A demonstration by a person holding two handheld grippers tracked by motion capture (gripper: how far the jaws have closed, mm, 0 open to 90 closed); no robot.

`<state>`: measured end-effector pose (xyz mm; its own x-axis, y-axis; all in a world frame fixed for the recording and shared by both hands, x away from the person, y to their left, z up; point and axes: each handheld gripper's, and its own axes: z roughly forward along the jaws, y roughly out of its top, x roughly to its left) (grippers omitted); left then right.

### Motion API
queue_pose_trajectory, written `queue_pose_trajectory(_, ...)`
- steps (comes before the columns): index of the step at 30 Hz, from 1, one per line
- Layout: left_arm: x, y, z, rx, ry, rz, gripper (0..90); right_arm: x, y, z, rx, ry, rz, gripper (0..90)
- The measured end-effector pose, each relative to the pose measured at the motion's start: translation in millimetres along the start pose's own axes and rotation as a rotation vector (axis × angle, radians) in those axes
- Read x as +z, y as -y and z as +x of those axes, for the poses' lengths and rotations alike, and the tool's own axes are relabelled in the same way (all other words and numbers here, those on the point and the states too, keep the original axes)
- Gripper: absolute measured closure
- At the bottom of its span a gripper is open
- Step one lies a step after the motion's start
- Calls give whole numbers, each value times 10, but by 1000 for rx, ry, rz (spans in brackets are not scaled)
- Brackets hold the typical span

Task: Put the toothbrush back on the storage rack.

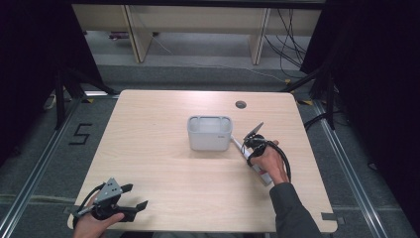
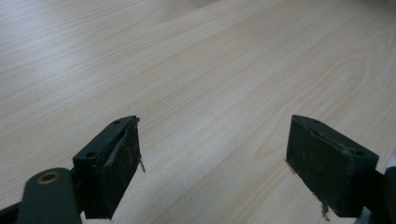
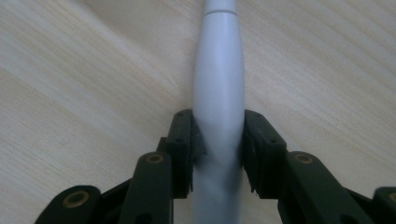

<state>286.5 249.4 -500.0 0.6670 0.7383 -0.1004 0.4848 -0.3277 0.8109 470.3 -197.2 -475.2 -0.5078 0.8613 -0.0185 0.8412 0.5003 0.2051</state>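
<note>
A long pale grey handle (image 1: pixel 262 173) lies slanted on the wooden table (image 1: pixel 163 163), one end near the right side of a small grey-white bin (image 1: pixel 209 142). My right gripper (image 1: pixel 251 148) is shut on this handle. In the right gripper view the two black jaws press on both sides of the handle (image 3: pixel 219 70), just above the wood, with the right gripper (image 3: pixel 218 128) clamped around it. My left gripper (image 1: pixel 135 196) rests at the table's near left corner, open. In the left gripper view the left gripper (image 2: pixel 212 158) has wide jaws with only bare wood between them.
The bin stands open-topped at the middle of the table. A round cable hole (image 1: pixel 240 104) sits at the far right of the tabletop. A "5" mark (image 1: pixel 80 134) is taped on the floor to the left. Dark stands flank the table.
</note>
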Motion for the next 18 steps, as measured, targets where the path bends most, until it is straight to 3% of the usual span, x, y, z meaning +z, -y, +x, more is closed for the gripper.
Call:
queue_pose_trajectory(4,-5,-1,-3,0,-7,3,171,2,-35,-29,-19,-1,27,661)
queue_pose_trajectory(5,-4,-2,-1,3,-3,1,171,3,-44,-49,-50,1,37,661)
queue_pose_trajectory(8,-3,-3,1,5,3,1,171,11,-65,-51,-18,-3,55,662)
queue_pose_trajectory(13,-9,-5,2,7,0,2,172,15,-83,-81,-52,-10,79,662)
queue_pose_trajectory(14,-10,-4,1,6,0,1,172,13,-91,-69,-30,-8,83,662)
queue_pose_trajectory(17,-8,-5,2,7,0,1,173,22,-111,-83,-67,-10,92,663)
queue_pose_trajectory(18,-8,-4,2,6,1,1,173,14,-122,-67,-43,-2,107,663)
